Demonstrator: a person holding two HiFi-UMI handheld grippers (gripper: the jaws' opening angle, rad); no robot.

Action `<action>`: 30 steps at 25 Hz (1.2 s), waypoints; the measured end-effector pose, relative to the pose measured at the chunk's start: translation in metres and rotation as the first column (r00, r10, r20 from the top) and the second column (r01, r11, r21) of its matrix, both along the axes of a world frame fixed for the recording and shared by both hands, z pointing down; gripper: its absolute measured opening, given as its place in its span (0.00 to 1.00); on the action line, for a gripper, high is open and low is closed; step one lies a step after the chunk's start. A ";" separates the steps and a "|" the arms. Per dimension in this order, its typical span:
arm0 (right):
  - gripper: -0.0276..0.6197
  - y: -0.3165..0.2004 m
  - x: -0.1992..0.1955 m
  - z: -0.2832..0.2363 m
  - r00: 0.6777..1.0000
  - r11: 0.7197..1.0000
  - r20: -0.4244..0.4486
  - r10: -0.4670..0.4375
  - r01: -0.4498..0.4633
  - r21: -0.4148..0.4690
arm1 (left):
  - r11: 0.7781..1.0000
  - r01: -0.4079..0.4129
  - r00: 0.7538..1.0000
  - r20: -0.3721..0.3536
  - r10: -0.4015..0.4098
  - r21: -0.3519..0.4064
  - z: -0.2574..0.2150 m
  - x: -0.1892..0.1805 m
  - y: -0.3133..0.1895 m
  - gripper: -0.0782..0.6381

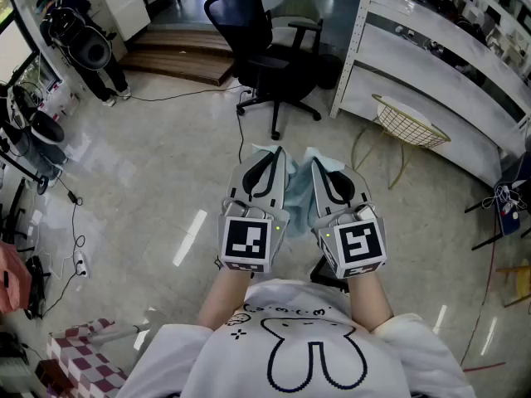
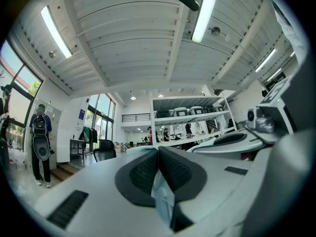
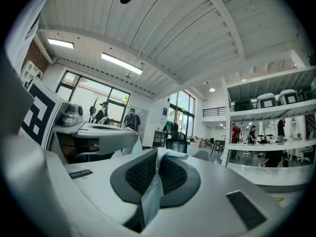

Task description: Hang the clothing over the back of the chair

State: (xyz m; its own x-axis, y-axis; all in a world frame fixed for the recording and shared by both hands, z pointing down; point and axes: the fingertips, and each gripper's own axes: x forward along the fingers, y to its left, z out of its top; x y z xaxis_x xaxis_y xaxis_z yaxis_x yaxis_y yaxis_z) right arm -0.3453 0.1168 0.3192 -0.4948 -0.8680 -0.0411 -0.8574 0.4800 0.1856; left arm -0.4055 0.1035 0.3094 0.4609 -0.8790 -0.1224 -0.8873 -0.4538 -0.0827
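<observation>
Left claw (image 1: 271, 156), right claw (image 1: 319, 164) — clothing (image 1: 297, 191) within

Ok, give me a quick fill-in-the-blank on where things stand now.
1. The left gripper and right gripper are both shut on the light ___ clothing.
2. The office chair ahead of them is ___ in colour.
3. In the head view, the wire basket table stands to the chair's ___.
Missing words: blue; black; right.
</observation>
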 end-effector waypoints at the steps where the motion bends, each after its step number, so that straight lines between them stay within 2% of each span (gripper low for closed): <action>1: 0.06 -0.005 0.004 0.000 1.000 1.000 -0.001 -0.002 0.002 0.000 | 1.000 0.000 1.000 0.003 0.000 -0.002 0.001 0.004 -0.005 0.15; 9: 0.07 -0.041 0.037 -0.008 1.000 1.000 0.015 0.016 -0.016 -0.002 | 1.000 -0.023 1.000 0.012 0.023 -0.007 -0.004 0.039 -0.042 0.15; 17: 0.07 -0.084 0.094 -0.011 0.999 0.999 0.025 0.040 -0.040 -0.004 | 0.999 -0.032 0.999 0.010 0.032 -0.008 -0.006 0.089 -0.090 0.15; 22: 0.07 -0.112 0.132 -0.019 1.000 1.000 0.010 0.012 -0.012 0.000 | 1.000 -0.021 1.000 0.017 0.021 -0.008 -0.016 0.126 -0.120 0.15; 30: 0.07 -0.155 0.187 -0.022 0.999 0.999 -0.017 -0.030 0.030 0.019 | 1.000 -0.006 0.998 0.067 0.005 0.004 -0.022 0.180 -0.156 0.15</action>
